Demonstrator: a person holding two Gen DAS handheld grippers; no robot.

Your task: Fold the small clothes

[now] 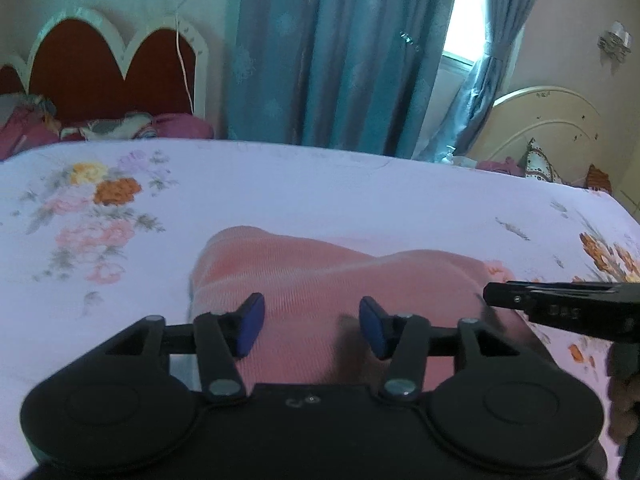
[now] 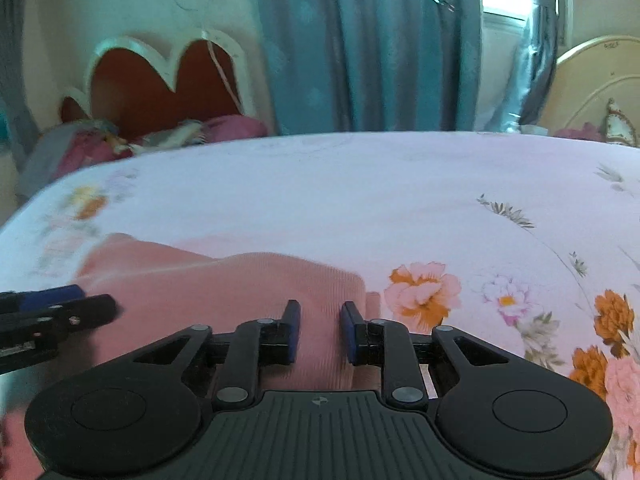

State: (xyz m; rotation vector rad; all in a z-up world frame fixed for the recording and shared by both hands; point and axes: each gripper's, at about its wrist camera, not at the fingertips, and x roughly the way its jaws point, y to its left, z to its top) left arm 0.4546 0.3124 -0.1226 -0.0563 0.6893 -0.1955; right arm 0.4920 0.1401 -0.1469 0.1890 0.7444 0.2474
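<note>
The pink garment (image 1: 328, 280) lay on the floral bed sheet (image 1: 280, 184). The left claw (image 1: 312, 326) hovered over it, jaws apart; the right claw (image 2: 320, 330) likewise stood apart above its right edge.

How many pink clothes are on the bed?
1. The pink garment lies on the flowered bed, near its front edge, in front of both tools. Another piece could be hidden beneath it.
</note>
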